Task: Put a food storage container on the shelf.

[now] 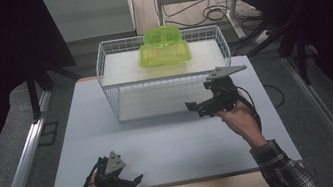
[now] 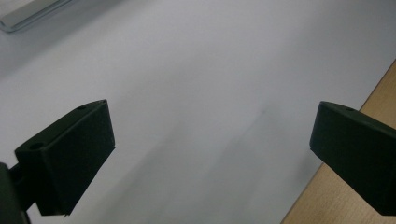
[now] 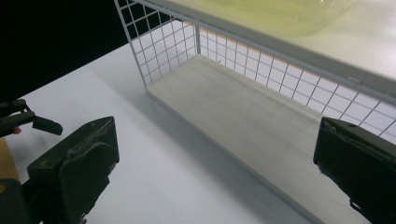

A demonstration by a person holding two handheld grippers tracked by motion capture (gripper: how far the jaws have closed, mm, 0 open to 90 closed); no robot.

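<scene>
From the high view, your right gripper [image 1: 200, 108] hung just in front of the white wire rack [image 1: 113, 89], jaws wide and holding nothing, while the green plastic container [image 1: 163, 48] sat on the rack's top shelf, above and behind those jaws. Your left gripper [image 1: 130, 182] rested low near the front edge of the tabletop [image 1: 172, 143], well apart from the rack, its jaws parted and empty too. If you had reached straight forward from that height, you would likely have entered the lower shelf and missed the container, or knocked the wire front.

In the left gripper view, the jaws stood wide over bare tabletop [image 2: 201, 70] beside its wooden edge [image 2: 345, 191]; that hand could not have steadied the rack from there.

In the right gripper view, wide jaws framed the lower shelf board [image 3: 261, 126], with the container [image 3: 280, 14] a yellowish blur past the top rail. A rising jaw could have caught that rail and tipped or shoved the rack.
</scene>
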